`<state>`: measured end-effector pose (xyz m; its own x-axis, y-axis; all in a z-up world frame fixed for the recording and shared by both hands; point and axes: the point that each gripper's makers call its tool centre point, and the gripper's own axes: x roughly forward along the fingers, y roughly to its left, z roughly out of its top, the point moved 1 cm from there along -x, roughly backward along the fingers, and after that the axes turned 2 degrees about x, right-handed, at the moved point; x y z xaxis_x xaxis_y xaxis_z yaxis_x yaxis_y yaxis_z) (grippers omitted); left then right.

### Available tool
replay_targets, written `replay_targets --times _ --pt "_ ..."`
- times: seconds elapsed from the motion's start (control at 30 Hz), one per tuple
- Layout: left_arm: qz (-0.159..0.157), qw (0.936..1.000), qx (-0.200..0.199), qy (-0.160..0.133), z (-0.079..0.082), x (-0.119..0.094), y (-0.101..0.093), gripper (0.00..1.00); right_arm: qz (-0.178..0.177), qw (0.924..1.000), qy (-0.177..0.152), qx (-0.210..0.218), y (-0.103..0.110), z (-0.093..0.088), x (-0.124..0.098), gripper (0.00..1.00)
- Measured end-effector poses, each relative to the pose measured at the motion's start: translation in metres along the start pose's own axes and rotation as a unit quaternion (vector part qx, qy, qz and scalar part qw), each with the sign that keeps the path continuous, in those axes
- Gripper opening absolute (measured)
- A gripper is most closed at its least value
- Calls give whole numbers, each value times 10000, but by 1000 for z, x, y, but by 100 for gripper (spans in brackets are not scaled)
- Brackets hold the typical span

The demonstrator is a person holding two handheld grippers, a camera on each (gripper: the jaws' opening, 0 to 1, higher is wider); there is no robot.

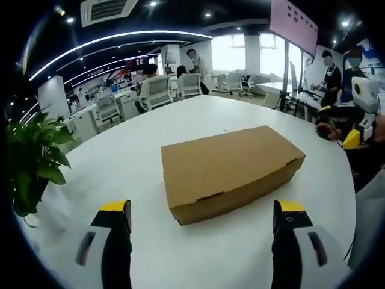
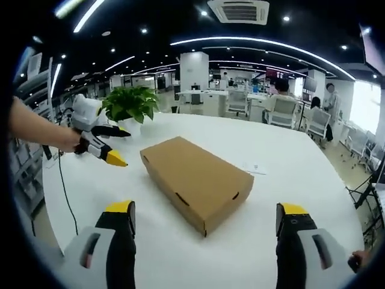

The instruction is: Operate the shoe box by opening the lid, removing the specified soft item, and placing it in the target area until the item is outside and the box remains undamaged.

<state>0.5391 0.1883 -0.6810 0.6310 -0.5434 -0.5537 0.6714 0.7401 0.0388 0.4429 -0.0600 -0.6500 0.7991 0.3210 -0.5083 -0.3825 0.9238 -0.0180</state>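
Observation:
A brown cardboard shoe box (image 1: 231,168) lies flat on the round white table (image 1: 120,162) with its lid closed, so whatever it holds is hidden. My left gripper (image 1: 201,206) is open, its yellow-tipped jaws spread wide just short of the box's near long side. From the opposite side, my right gripper (image 2: 206,209) is also open and faces one corner of the box (image 2: 195,180) without touching it. Each gripper shows in the other's view: the left gripper (image 2: 125,146) hovers left of the box, and the right gripper (image 1: 340,125) hovers past the table's right edge.
A potted green plant (image 2: 129,102) stands on the table beyond the box, also seen as the plant (image 1: 33,156). A black cable (image 2: 63,192) trails over the table edge. A small paper slip (image 2: 255,168) lies near the box. Office desks, chairs and people fill the background.

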Motion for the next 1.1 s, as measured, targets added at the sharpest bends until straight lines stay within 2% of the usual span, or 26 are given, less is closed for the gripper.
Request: replay_targets --times 0.13,0.3,0.37,0.53,0.67,0.73,0.83,0.93,1.03,1.1 --pt "36 10000 -56 -23 0 2 2 99 1 10000 -67 -43 -3 5 5 95" --pt "135 9999 -3 49 -5 5 7 99 18 9999 20 -160 -2 0 8 90" --pt "142 9999 22 -87 -1 5 9 99 71 9998 -18 -174 2 1 9 92" --pt "117 9999 30 0 -4 10 12 99 56 9998 -46 -197 6 3 16 92" --pt "-28 9999 -120 -50 0 14 13 92 -9 9997 122 -198 3 -1 21 88" --pt "-18 9999 -111 -79 2 16 15 92 -23 9997 133 -200 2 -1 22 87" --pt "-35 9999 -33 -120 3 25 16 87 -86 9998 176 43 -3 -5 30 83" --pt "-70 9999 -96 -65 2 33 13 85 -144 9996 230 8 -1 -8 36 82" --pt "-182 9996 172 162 -2 39 8 90 -70 9996 285 1 7 -9 41 84" --pt "-190 9993 200 269 -5 41 9 92 -93 9995 306 -44 9 -10 44 84"
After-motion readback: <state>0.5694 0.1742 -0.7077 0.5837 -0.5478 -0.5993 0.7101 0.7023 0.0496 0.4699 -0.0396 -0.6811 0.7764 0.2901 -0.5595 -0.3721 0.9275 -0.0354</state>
